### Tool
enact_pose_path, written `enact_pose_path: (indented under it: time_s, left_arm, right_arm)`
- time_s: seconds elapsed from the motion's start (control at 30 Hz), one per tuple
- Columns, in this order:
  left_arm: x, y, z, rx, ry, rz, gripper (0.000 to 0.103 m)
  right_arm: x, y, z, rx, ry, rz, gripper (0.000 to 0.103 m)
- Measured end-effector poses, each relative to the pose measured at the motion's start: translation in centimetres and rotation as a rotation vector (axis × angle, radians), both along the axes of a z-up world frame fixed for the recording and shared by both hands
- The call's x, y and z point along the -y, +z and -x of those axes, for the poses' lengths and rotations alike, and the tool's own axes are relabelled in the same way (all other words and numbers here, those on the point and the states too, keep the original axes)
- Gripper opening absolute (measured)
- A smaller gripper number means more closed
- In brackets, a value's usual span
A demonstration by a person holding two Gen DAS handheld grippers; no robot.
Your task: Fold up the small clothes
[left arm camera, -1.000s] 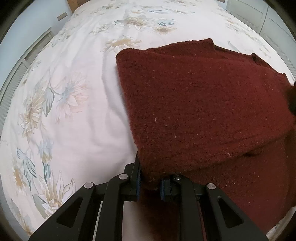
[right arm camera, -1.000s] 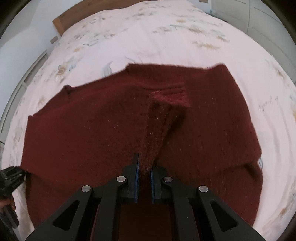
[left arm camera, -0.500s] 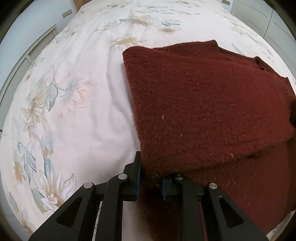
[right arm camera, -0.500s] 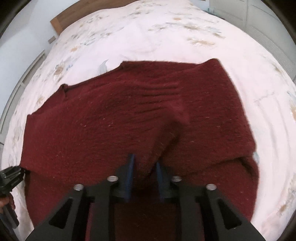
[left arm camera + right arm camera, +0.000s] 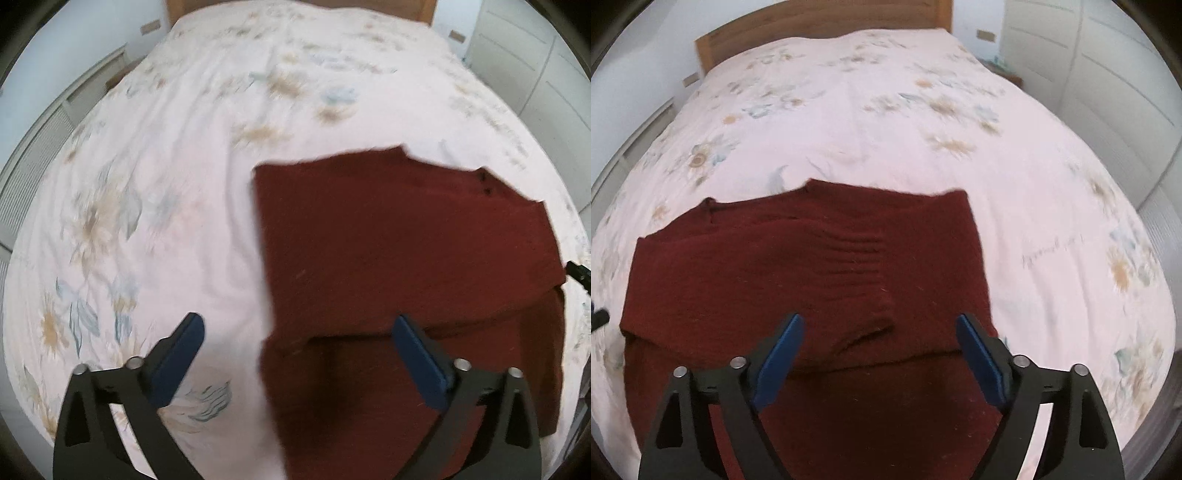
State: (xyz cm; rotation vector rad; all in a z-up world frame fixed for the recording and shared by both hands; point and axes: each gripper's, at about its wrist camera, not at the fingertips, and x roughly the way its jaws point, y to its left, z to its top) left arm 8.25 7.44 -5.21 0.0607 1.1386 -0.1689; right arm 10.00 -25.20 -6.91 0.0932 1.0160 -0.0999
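A dark red knit sweater [image 5: 406,240] lies folded on the bed, its upper layer laid over the lower part. It also shows in the right wrist view [image 5: 798,266], with a ribbed cuff [image 5: 857,254] on top. My left gripper [image 5: 295,332] is open and empty, raised above the sweater's left front edge. My right gripper [image 5: 879,328] is open and empty, raised above the fold's near edge. A tip of the right gripper shows at the right edge of the left wrist view [image 5: 578,275].
The sweater lies on a white floral bedspread [image 5: 147,221] that also fills the right wrist view [image 5: 1052,221]. A wooden headboard [image 5: 820,33] stands at the far end. White wardrobe doors [image 5: 1108,74] stand at the right.
Both grippers have opened and let go of the sweater, then lifted and pulled back. The folded layer now lies flat on the lower part.
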Motion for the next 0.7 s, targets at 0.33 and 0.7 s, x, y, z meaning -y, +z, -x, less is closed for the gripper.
enact_pose_path:
  time_s: [0.33,0.7]
  left_arm:
    - [8.2,-2.3,-2.6,0.100,-0.103,-0.036,0.102]
    - [6.9,-9.1,-3.6,0.054,-0.076,-0.088,0.102]
  right_arm:
    - [-7.3,-2.9,-1.7,0.002,0.169,0.095,0.103]
    - [-4.0,-8.4,-1.4,-0.056,0.112,0.036,0.103]
